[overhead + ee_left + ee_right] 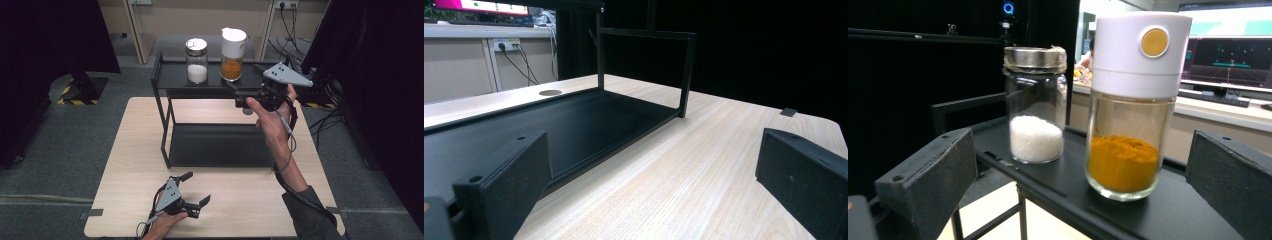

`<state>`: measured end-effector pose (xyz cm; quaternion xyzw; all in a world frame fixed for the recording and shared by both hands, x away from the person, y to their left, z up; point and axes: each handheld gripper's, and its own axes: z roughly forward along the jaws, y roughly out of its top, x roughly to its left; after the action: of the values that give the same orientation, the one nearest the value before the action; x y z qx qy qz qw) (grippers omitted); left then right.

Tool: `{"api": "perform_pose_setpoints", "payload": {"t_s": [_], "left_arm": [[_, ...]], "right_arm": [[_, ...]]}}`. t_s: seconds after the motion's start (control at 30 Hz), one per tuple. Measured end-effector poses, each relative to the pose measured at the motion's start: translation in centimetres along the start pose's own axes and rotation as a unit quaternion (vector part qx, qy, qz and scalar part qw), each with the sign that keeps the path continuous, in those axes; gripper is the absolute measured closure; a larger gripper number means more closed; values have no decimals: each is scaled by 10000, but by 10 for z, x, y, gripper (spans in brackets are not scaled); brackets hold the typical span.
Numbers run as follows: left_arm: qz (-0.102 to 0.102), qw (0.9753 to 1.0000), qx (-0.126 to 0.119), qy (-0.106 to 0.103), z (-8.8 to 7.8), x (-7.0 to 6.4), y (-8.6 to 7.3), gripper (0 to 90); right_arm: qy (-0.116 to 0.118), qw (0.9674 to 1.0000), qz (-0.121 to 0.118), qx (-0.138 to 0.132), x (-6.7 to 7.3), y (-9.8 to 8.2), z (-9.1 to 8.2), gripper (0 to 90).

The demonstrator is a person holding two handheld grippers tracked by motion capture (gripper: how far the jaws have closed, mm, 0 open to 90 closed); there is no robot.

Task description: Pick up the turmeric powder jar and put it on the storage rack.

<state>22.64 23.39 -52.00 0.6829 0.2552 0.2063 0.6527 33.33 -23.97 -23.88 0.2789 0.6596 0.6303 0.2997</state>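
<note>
Facing the upright orange jar (1129, 115) straight ahead, the right gripper (240, 95) has jaws apart; left gripper (192, 192), also apart, rests well away.

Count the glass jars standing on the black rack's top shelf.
2. A clear glass jar with a metal lid and white granules stands at the left of the black metal rack's top shelf; a glass jar with a white cap and orange powder stands right of it, apart.

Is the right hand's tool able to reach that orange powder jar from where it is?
Probably yes. The right tool is open, level with the orange powder jar, which stands apart from the white-powder jar.
</note>
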Motion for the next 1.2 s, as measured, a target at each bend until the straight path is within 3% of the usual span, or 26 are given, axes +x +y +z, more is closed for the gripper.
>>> {"api": "perform_pose_setpoints", "payload": {"t_s": [0.67,1.2], "left_arm": [[14,10000,-10,25,0,0,0,8],[15,10000,-15,47,0,0,0,8]], "right_arm": [[288,9996,13,-55,11,-43,-41,5],[438,9990,11,-19,19,-73,-50,6]]}}
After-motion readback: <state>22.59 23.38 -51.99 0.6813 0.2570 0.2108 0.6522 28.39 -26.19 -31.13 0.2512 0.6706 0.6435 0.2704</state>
